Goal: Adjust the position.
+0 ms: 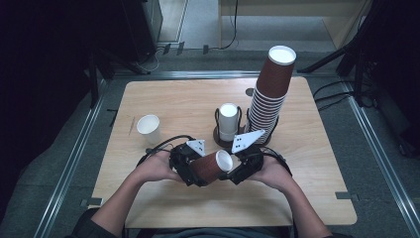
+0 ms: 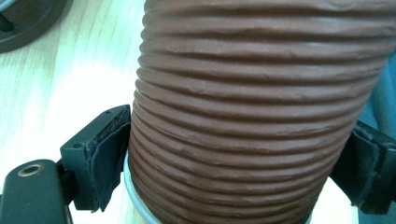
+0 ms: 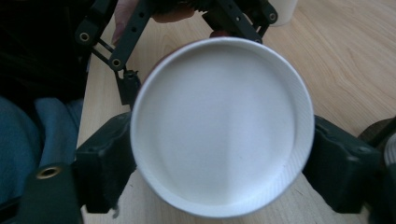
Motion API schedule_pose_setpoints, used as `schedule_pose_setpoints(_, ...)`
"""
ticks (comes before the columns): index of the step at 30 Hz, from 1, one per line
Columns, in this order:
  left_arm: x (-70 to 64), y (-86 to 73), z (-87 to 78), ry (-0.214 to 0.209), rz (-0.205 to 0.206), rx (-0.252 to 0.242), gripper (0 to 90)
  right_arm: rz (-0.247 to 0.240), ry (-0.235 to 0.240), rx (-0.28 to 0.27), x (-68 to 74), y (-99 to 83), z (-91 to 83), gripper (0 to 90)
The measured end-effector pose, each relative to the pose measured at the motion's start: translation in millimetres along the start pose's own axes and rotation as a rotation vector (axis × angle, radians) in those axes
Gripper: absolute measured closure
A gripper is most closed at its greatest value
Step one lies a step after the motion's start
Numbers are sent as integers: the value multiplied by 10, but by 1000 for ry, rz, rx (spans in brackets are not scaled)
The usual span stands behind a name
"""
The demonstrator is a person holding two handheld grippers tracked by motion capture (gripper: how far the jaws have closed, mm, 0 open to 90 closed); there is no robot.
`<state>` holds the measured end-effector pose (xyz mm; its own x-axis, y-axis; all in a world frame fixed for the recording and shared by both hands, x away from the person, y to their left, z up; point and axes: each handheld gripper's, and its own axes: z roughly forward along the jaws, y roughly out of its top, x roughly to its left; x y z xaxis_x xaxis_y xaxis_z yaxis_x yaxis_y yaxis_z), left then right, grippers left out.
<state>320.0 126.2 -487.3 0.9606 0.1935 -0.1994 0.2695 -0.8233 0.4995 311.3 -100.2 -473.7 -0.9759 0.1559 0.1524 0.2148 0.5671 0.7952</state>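
Observation:
A brown ribbed paper cup (image 1: 210, 166) lies on its side in the air just above the table's near middle, held between both grippers. My left gripper (image 1: 190, 167) is shut on the ribbed wall (image 2: 261, 116), a pad pressing on each side. My right gripper (image 1: 238, 167) faces the cup's white round end (image 3: 219, 126), and its jaws clamp the rim from left and right. In the high view, that white end (image 1: 224, 160) points up and to the right.
A tall leaning stack of brown cups (image 1: 270, 96) stands at the back right. Beside it, a dark wire holder (image 1: 218, 133) carries a white cup (image 1: 228, 119). A single white cup (image 1: 148, 128) stands at the left of the wooden table (image 1: 307, 198).

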Motion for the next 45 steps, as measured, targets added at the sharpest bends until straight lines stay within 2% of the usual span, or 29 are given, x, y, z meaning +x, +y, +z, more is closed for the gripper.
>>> schedule_pose_setpoints(2, -2, -2, -1, -7, 7, 2, 86, 2, 8, 2, 6, 0, -3, 226)
schedule_pose_setpoints(5, -11, -10, -6, 5, 16, -7, 80, -2, 12, 1, 8, 3, -11, 235)
schedule_pose_setpoints(10, -11, -18, -45, 1, 12, -49, 54, -6, 8, -20, 14, 14, -45, 236)
schedule_pose_setpoints(13, -12, -17, -65, 0, 4, -71, 0, -1, 1, -38, -1, 12, -77, 236)
schedule_pose_setpoints(17, -11, -21, -100, 35, -4, -101, 0, 12, -5, -52, -15, -3, -118, 236)
schedule_pose_setpoints(21, 0, -40, -154, 39, -22, -149, 0, 13, -32, -65, -28, -23, -158, 236)
schedule_pose_setpoints(25, 15, -59, -199, 28, -28, -172, 0, 27, -47, -88, -41, -39, -219, 236)
schedule_pose_setpoints(29, 6, -83, -239, 66, -28, -223, 0, 39, -51, -122, -40, -53, -288, 236)
schedule_pose_setpoints(32, 13, -96, -256, 65, -34, -258, 0, 44, -55, -157, -31, -49, -338, 236)
schedule_pose_setpoints(35, 19, -96, -262, 37, -47, -289, 0, 43, -59, -193, -24, -32, -368, 235)
schedule_pose_setpoints(37, 14, -89, -261, 35, -45, -305, 0, 43, -55, -211, -10, -14, -371, 236)
schedule_pose_setpoints(42, 5, -82, -249, 25, -41, -349, 0, 44, -34, -249, 18, 31, -342, 235)
schedule_pose_setpoints(45, -8, -75, -255, 16, -38, -378, 0, 45, -27, -253, 30, 46, -311, 235)
